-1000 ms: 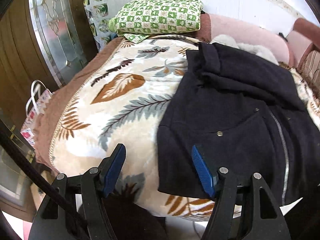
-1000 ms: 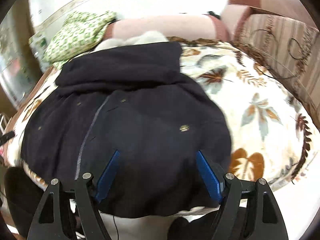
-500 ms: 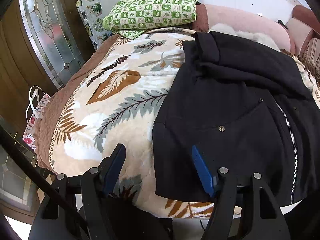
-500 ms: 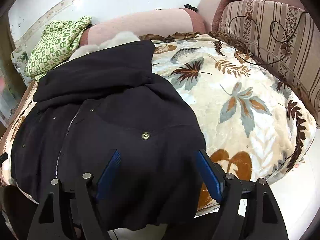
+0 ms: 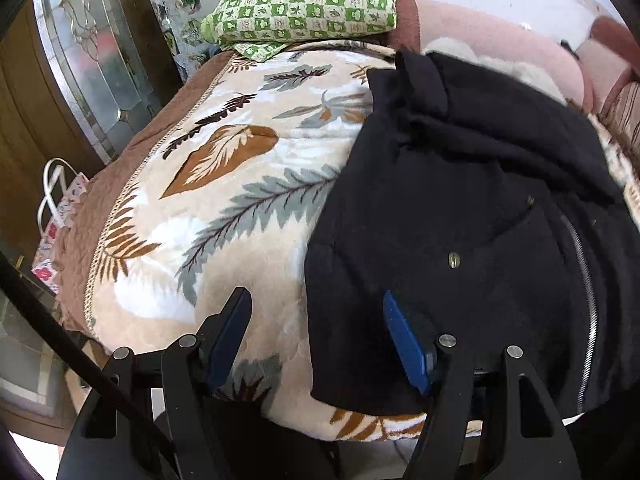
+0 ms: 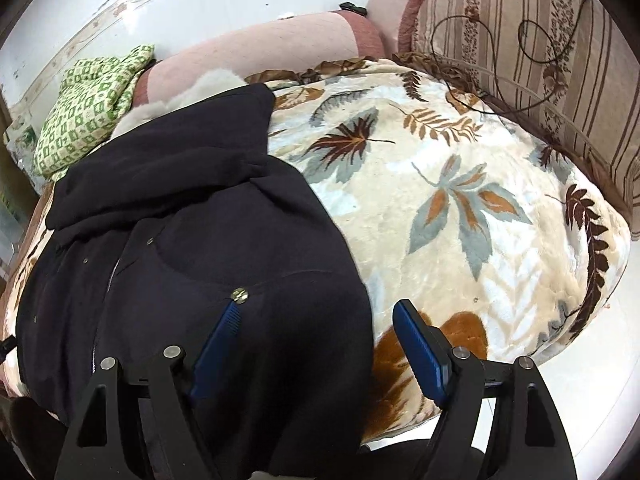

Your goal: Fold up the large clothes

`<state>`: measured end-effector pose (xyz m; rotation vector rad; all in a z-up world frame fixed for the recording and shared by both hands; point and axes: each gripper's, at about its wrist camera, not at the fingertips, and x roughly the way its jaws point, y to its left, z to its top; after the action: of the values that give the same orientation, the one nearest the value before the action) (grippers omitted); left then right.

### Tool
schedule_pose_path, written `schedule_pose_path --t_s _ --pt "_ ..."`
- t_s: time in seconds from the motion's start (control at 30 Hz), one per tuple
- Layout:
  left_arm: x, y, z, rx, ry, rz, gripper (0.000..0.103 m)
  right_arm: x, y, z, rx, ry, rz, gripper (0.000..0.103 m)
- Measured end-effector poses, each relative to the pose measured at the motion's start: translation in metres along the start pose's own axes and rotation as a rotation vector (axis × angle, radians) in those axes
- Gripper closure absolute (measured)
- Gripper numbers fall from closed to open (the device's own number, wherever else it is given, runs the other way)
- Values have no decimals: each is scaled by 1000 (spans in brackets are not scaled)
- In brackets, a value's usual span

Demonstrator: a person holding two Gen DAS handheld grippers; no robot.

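A large dark navy jacket (image 5: 460, 208) with a zip and snap buttons lies spread on a leaf-patterned blanket (image 5: 224, 200); it also shows in the right wrist view (image 6: 192, 240). My left gripper (image 5: 316, 328) is open and empty, straddling the jacket's lower left hem corner. My right gripper (image 6: 316, 332) is open and empty, straddling the jacket's lower right hem edge. The jacket's hood end lies at the far side near the pillows.
A green checked folded cloth (image 5: 308, 4) sits at the blanket's far left. Pink bolsters (image 6: 256, 52) line the back wall. A striped cushion (image 6: 532, 52) with a dark cable stands at right. A glass-panelled wooden door (image 5: 80, 64) and a floral bag (image 5: 56, 220) are at left.
Both grippers have shifted outward and lower toward the jacket's bottom corners. The jacket has not moved. Both stay open.
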<state>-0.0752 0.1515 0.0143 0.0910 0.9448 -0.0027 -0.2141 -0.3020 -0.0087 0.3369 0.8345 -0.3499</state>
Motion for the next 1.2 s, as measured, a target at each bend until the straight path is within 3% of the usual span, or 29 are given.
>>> schedule_pose_path --t_s 0.13,0.27,0.47,0.57,0.7,0.9,1.03,1.2 --pt "3 31 24 -98 -12 -76 32 10 -21 12 83 30 53 19" --pt "32 60 48 -174 46 -228 31 31 -39 21 180 89 184 17" --pt "80 55 43 -206 179 -457 31 63 -56 20 318 162 357 15" --pt "94 38 31 -192 218 -564 31 66 -57 22 345 166 395 11" --pt "91 20 23 -163 177 -562 26 67 -59 24 362 178 419 10" --pt "84 11 11 -150 207 -691 27 69 -79 17 519 157 503 10" --pt "81 14 -2 -173 219 -753 28 63 -59 12 454 225 527 10" --pt "74 10 -12 -152 210 -744 29 55 -32 -8 377 289 576 10"
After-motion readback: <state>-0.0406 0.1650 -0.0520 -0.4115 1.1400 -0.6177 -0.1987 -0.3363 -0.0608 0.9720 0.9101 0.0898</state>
